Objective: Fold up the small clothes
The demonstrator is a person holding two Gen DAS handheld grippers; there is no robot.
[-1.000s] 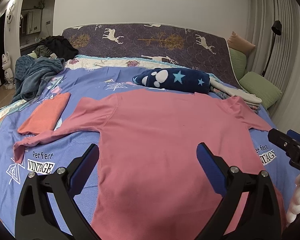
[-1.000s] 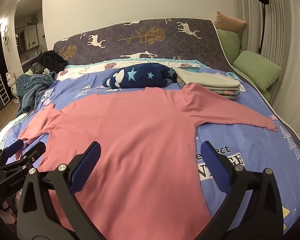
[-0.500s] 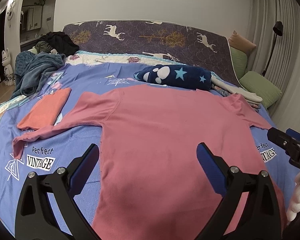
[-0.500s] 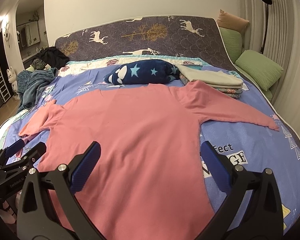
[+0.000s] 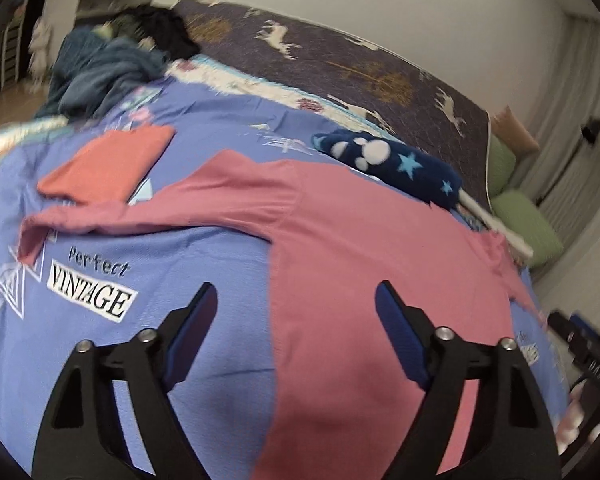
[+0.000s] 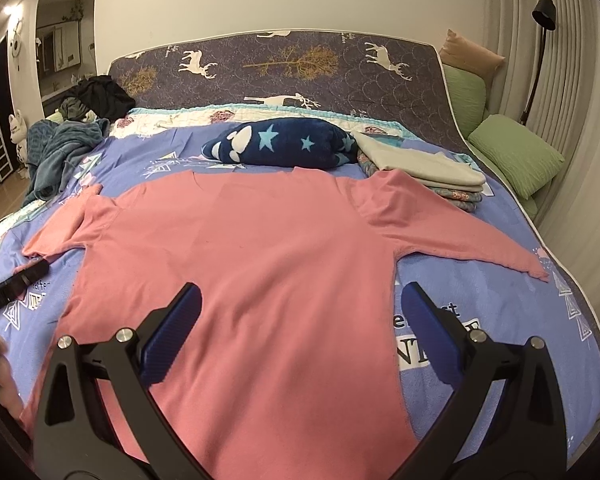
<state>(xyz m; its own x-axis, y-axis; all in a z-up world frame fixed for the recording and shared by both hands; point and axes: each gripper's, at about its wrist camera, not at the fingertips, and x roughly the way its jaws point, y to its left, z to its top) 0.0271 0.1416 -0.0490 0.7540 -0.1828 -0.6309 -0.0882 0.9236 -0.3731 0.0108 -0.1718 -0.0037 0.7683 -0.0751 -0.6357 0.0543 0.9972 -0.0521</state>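
A pink long-sleeved shirt (image 6: 252, 264) lies flat on the blue bedspread (image 6: 480, 292), both sleeves spread out. In the left wrist view the shirt (image 5: 372, 272) fills the middle and its left sleeve (image 5: 112, 216) runs toward the left. My left gripper (image 5: 296, 300) hovers over the shirt's left side edge; its jaws are closing, and no cloth is pinched between the pads. My right gripper (image 6: 302, 304) stands open above the shirt's body near its right edge, holding nothing. The left gripper's tip (image 6: 16, 284) shows at the left in the right wrist view.
A folded orange garment (image 5: 108, 164) lies left of the shirt. A rolled navy star blanket (image 6: 284, 142) and a stack of folded cloths (image 6: 420, 168) sit behind it. A heap of blue and dark clothes (image 6: 68, 140) is far left; green pillows (image 6: 512, 152) lie right.
My left gripper has swung left and rolled, from over the shirt's body to its left edge, and its jaws have narrowed. The right gripper has barely moved.
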